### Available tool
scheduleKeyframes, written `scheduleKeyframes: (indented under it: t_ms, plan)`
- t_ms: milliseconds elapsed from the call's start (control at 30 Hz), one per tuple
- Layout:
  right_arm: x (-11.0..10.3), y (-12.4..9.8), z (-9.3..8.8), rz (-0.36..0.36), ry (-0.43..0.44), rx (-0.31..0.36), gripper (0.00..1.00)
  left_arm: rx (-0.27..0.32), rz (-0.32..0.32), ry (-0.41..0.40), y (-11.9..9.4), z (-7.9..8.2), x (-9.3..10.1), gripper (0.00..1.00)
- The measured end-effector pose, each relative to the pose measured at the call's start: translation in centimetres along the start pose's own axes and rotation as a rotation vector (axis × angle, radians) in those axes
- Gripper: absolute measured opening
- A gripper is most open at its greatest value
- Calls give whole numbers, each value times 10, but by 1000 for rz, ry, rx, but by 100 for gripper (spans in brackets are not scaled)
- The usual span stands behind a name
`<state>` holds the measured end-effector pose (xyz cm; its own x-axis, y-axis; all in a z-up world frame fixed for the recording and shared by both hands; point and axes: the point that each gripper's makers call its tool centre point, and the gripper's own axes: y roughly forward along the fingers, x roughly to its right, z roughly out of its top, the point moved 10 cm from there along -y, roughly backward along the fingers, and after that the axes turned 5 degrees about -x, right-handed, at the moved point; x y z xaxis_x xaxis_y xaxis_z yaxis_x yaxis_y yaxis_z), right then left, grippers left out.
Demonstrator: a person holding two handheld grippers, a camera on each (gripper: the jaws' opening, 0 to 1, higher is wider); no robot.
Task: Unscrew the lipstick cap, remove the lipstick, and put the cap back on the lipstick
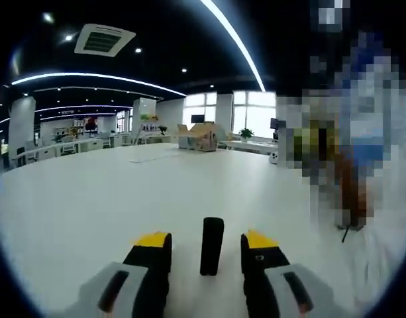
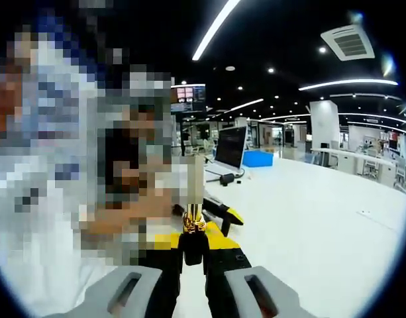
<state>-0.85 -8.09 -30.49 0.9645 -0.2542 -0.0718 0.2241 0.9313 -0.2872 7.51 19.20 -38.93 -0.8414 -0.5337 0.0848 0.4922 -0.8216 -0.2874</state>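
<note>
1. Lipstick (image 2: pixel 193 228), black base and gold collar, stood upright, pinched at its base by the right gripper (image 2: pixel 193 268), whose jaws sat narrow on it.
2. Beyond it, another yellow-and-black gripper (image 2: pixel 219 222) showed above the white table (image 2: pixel 308 218).
3. The black lipstick cap (image 1: pixel 212 246) stood upright between the jaws of the left gripper (image 1: pixel 208 255), which were parted wide and not touching it.
4. Farther off on the table lay a cardboard box (image 1: pixel 201 138).
</note>
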Motion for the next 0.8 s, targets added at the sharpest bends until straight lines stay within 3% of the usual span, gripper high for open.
scheduleKeyframes:
  t_ms: [133,267,367,567,633,800]
  plan:
    - [0,0,1,4,-2,0,11,74,-19,0,-4,6,1,66]
    - [1,0,1,3,0,2,11,84,-7,4,-12,17,7,85]
    - [-1,-2,2,1,-7,-2,11,95,-10,-1,-23,32,13,90]
    - [-5,-4,4,4,-19,3,11,132,-58,51,-55,80,60,84]
    - [-6,-4,4,5,-19,0,11,195,-47,88,-63,95,72,81]
    - [-8,-6,8,11,-15,11,11,211,-71,109,-71,116,95,79]
